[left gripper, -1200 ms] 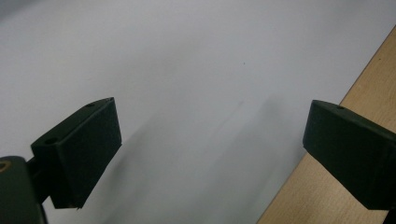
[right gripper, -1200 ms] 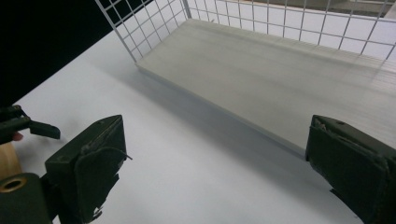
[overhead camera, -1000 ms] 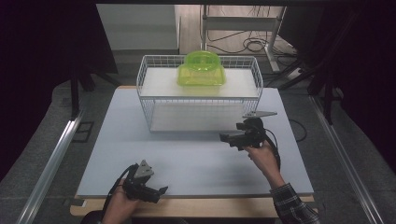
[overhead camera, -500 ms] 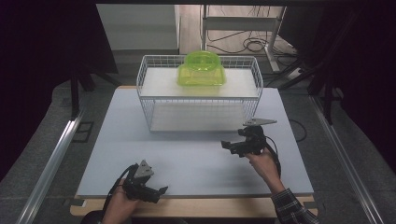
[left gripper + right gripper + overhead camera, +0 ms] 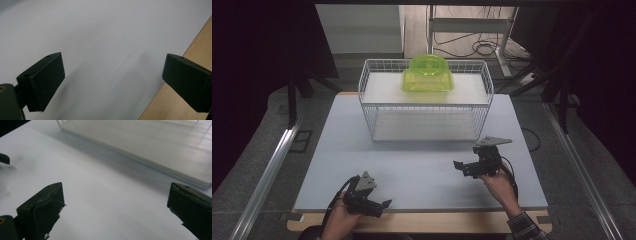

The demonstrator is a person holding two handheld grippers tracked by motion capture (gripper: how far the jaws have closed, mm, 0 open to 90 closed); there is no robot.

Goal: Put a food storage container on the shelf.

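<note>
Grippers both spread and empty above the pale grey table top: left gripper near front edge, right gripper before white wire basket holding translucent lime-green plastic container.

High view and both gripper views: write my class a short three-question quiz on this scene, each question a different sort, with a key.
1. True or false: the green container sits on the top shelf of the wire rack.
2. Which holds something: A the left gripper, B the right gripper, C neither?
3. Fill in: both grippers hover over the white ____.

Key: 1 true; 2 C, both are open and empty; 3 table.
</note>
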